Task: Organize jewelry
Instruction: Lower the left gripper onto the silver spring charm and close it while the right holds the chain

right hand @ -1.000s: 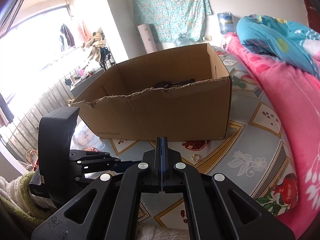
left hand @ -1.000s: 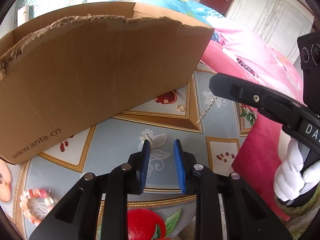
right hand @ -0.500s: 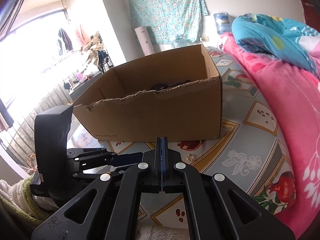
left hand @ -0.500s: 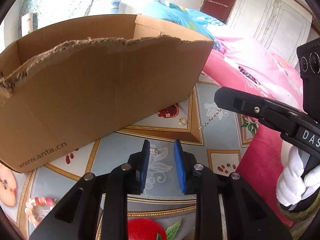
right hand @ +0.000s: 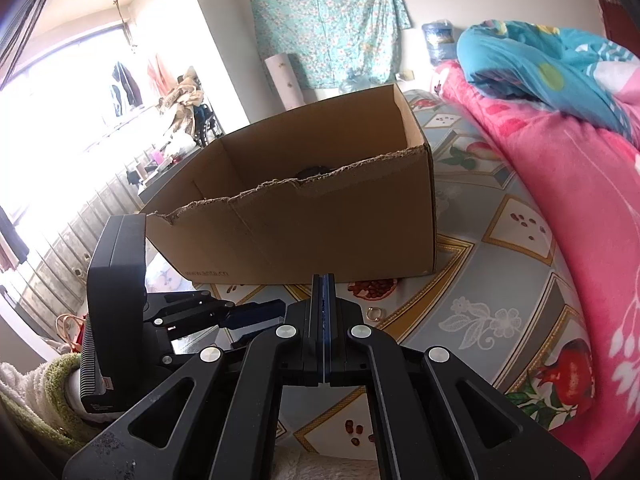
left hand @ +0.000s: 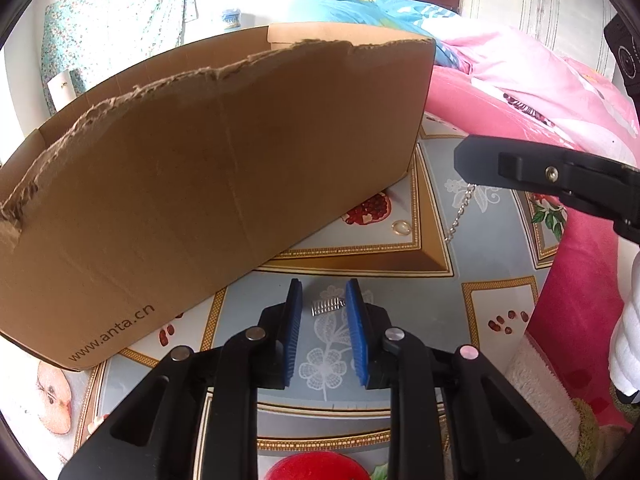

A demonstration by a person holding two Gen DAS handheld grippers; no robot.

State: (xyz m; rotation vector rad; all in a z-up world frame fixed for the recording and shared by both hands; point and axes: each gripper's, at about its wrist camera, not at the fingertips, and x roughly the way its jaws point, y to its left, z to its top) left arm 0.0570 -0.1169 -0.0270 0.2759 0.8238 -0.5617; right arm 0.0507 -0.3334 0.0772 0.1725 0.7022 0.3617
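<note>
The left gripper [left hand: 323,320] hung above the patterned bedsheet [left hand: 432,320] with its blue pads [left hand: 294,332] parted, a small silver comb-like clip [left hand: 328,306] lying on the sheet between them. The right gripper [right hand: 324,280] was pressed closed on a silver chain [left hand: 460,212] that dangled from its tip. A gold ring [left hand: 401,227] lay on the sheet near the cardboard box [left hand: 200,184], beside a pink blanket [right hand: 560,184].

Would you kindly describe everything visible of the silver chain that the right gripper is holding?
The silver chain is a thin length of small metal links, hanging down slack from the shut tip of the right gripper. Its upper end disappears between the fingers; its lower end dangles near the patterned cloth, whether touching cannot be told. The right wrist view does not show it.
</note>
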